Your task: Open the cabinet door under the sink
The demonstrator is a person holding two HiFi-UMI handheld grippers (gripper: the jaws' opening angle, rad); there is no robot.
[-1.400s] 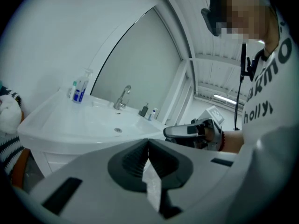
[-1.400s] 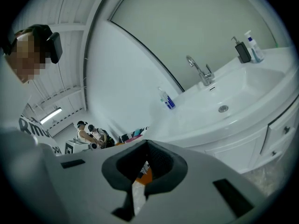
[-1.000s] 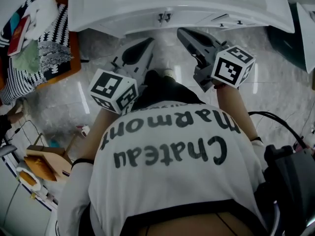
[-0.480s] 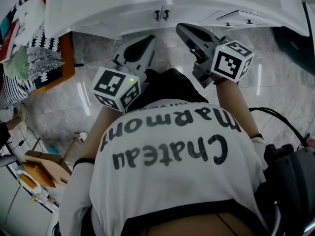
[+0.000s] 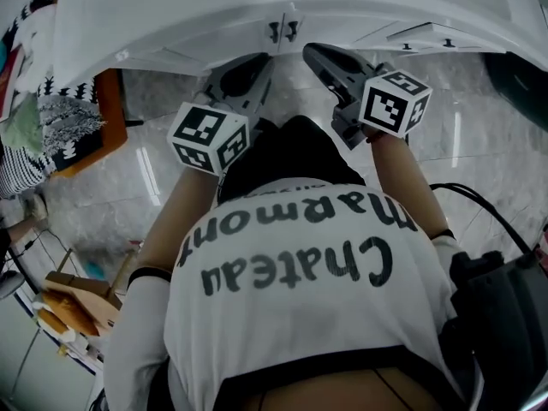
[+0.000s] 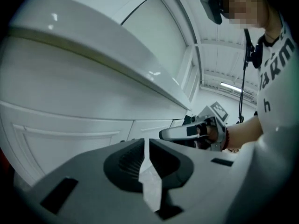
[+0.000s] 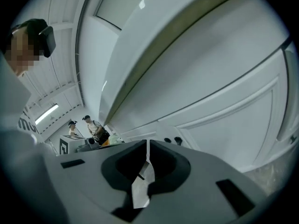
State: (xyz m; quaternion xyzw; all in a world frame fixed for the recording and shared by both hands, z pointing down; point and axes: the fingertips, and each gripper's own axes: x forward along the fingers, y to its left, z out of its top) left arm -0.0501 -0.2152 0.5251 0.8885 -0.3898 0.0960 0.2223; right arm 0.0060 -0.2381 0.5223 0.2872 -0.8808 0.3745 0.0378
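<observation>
My left gripper (image 5: 255, 65) and right gripper (image 5: 315, 53) are both closed on nothing, near the cabinet door (image 7: 224, 115) handles (image 5: 284, 31). The shirt (image 5: 300, 315) reads "Chateau Marmont" (upside down).

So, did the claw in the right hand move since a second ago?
Yes. In the head view the right claw has come nearer to the two dark cabinet door handles. Its tip now sits just below and right of them.
</observation>
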